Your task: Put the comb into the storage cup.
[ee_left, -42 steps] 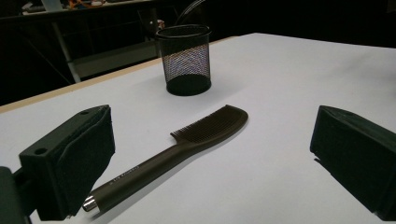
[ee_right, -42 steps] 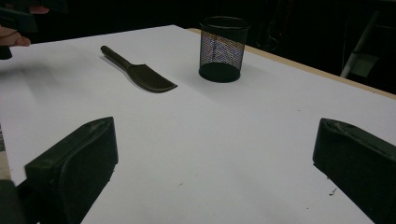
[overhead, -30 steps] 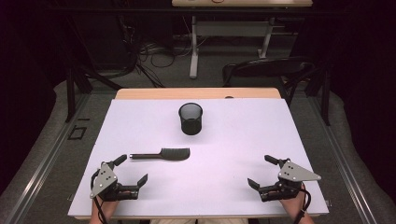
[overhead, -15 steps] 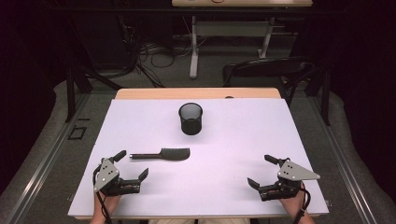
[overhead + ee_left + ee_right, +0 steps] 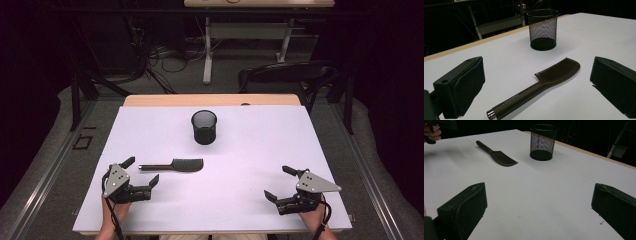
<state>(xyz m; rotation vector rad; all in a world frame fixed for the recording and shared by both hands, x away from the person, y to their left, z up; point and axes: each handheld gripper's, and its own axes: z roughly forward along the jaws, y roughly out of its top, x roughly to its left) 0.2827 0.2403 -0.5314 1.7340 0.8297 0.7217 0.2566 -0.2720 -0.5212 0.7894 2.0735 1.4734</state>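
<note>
A dark comb [image 5: 175, 164] lies flat on the white table top [image 5: 250, 150], handle pointing left. A black mesh cup [image 5: 204, 127] stands upright behind it, near the table's middle. My left gripper [image 5: 141, 170] is open at the front left, its jaws standing to either side of the handle's end without touching it. In the left gripper view the comb [image 5: 544, 82] lies between the open jaws of my left gripper [image 5: 537, 82], with the cup [image 5: 542, 28] beyond. My right gripper [image 5: 276, 182] is open and holds nothing at the front right. The right gripper view shows my right gripper [image 5: 539, 207], the comb [image 5: 499, 156] and the cup [image 5: 541, 142].
A wooden strip [image 5: 210, 100] edges the table's far side. Beyond it stand a dark chair [image 5: 290, 75], a desk frame [image 5: 207, 55] and floor cables. The person's left hand [image 5: 432, 133] appears at the top left of the right gripper view.
My left gripper has moved forward and to the right, closer to the comb's handle end. The right gripper has barely shifted. Comb and cup are where they were.
</note>
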